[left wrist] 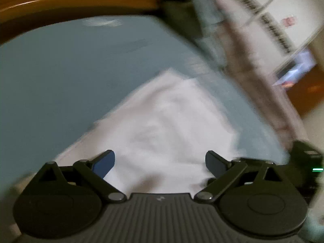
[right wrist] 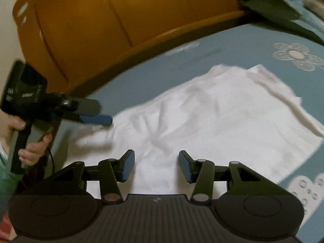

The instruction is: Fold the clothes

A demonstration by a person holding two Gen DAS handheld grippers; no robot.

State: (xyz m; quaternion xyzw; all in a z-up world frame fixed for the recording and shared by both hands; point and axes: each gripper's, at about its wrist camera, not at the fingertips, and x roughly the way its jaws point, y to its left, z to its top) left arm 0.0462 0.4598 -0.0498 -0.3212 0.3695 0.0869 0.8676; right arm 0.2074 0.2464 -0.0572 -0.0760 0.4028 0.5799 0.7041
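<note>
White garment [right wrist: 204, 119] lies flat on blue bed sheet [right wrist: 232, 46]; long axis runs diag. from near-left to far-right in right wrist view, collar end toward far side. Wooden headboard [right wrist: 97, 26] behind, flower print [right wrist: 293, 55] on sheet near far-right corner; nothing on top of cloth. Surface wrinkled, near edge rumpled. Left gripper [right wrist: 107, 120] at cloth's left edge, jaws apart, empty. Right gripper [right wrist: 157, 166] over near edge, jaws apart, nothing held. Left view blurred.
</note>
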